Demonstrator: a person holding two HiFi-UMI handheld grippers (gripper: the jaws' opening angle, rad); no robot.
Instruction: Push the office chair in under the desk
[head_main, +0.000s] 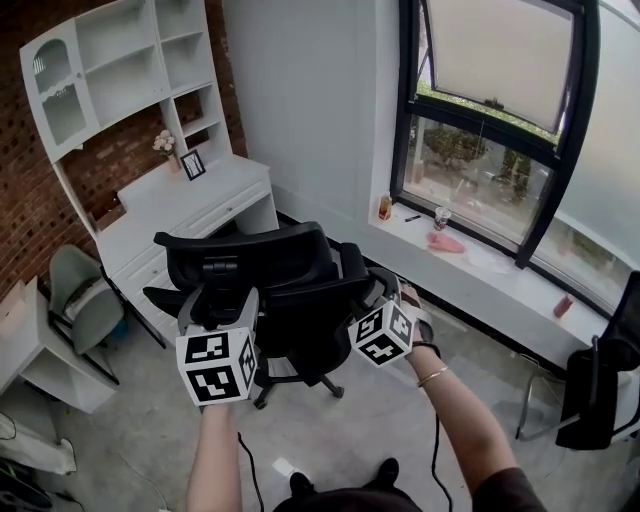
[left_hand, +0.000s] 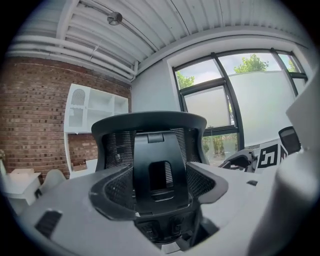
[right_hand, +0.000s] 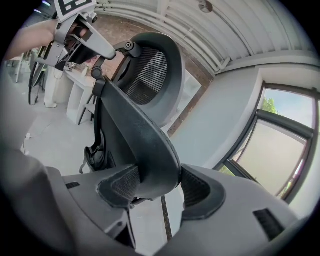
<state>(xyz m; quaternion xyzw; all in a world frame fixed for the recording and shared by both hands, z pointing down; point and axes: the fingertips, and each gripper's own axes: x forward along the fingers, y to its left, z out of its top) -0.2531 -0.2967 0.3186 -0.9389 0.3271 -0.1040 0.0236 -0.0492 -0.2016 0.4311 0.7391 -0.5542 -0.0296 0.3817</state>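
- Office chair (head_main: 270, 285): black, upright on its wheeled base (head_main: 300, 385), in the middle of the room, with its back turned to the person. The desk (head_main: 200, 195) stands beyond it, up and to the left in the head view.
- Left gripper (head_main: 225, 315): jaws narrowed onto the headrest bracket (left_hand: 160, 165), one pad on either side of it. The bracket stands vertical between them.
- Right gripper (head_main: 375, 300): jaws clamped across the side edge of the backrest (right_hand: 145, 145), which runs up and away from the pads.
- Governing relation: the top of the chair back spans from side to side between the two grips. The desk opening lies forward and to the left of both jaws, and the left gripper is on the desk side. The push would probably need to go forward with a leftward swing, the right gripper travelling the longer arc.
- Uncertainty: the chair's own bulk hides the gap between its seat and the desk front, so it is not clear how close the two are. They appear near but not touching.
- Surface: bare grey floor (head_main: 150, 430), smooth enough for rolling. A cable (head_main: 245, 460) lies near the person's feet, behind the chair's likely path.
- Room: a brick wall (head_main: 20, 200) stands behind the white desk and its shelves. A grey chair (head_main: 85, 295) sits just left of the desk, and a window sill (head_main: 480, 255) is well off to the right.
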